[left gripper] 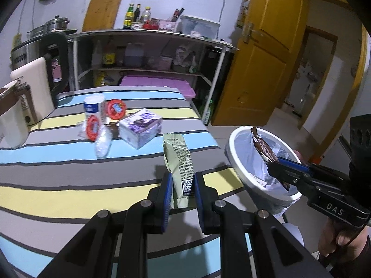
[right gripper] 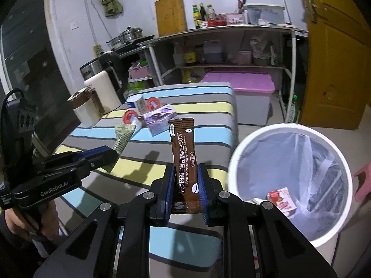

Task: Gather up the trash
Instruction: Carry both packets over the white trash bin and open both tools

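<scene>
The right wrist view alone shows the inside of the white bin (right gripper: pixel 234 162): a clear liner and a small red-and-white carton (right gripper: pixel 281 200) lying at the bottom. It also shows the printed face of the brown coffee sachet (right gripper: pixel 184 153), which stands upright, pinched at its lower end between the narrow fingers of the right gripper (right gripper: pixel 185 193), left of the bin's rim. The left wrist view sees that gripper from the side, with the sachet in front of the bin's mouth.

The left gripper (left gripper: pixel 183 191) has its fingers narrow too, clamped on the lower end of a pale green packet (left gripper: pixel 177 157) held above the striped tablecloth (left gripper: pixel 69 169).

Farther back on the cloth lie a purple box (left gripper: pixel 140 127), two red-lidded cups (left gripper: pixel 116 108), a white can (left gripper: pixel 94 106) and a crumpled clear wrapper (left gripper: pixel 103 142). At the table's far left stand a cream appliance (left gripper: pixel 34 88) and a kettle (left gripper: pixel 53 53). Behind are a metal shelf rack (left gripper: pixel 150 53) and, on the right, a yellow door (left gripper: pixel 262 53).
</scene>
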{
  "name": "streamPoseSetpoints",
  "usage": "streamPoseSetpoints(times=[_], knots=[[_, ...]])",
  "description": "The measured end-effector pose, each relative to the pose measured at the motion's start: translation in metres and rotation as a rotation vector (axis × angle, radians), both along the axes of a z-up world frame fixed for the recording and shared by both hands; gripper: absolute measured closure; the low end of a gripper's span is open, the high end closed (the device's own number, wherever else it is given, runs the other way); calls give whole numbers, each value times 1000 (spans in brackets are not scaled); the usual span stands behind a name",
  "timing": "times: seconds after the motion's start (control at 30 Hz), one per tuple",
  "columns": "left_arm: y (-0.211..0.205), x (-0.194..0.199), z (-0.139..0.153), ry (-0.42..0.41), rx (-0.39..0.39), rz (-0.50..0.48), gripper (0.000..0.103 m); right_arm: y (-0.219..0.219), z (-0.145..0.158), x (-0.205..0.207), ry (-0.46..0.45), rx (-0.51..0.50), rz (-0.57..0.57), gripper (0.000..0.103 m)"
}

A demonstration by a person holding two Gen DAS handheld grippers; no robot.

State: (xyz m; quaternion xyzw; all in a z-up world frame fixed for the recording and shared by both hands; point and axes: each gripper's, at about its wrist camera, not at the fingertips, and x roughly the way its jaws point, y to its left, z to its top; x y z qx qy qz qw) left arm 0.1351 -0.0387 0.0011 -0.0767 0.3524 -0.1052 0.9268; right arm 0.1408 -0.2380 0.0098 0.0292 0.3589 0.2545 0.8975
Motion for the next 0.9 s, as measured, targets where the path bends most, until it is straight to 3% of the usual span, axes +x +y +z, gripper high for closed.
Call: streamPoseSetpoints(times=[0.9], knots=[[-113, 50, -11, 28, -24, -262, 82, -104, -22, 10, 60, -8, -247, 82]])
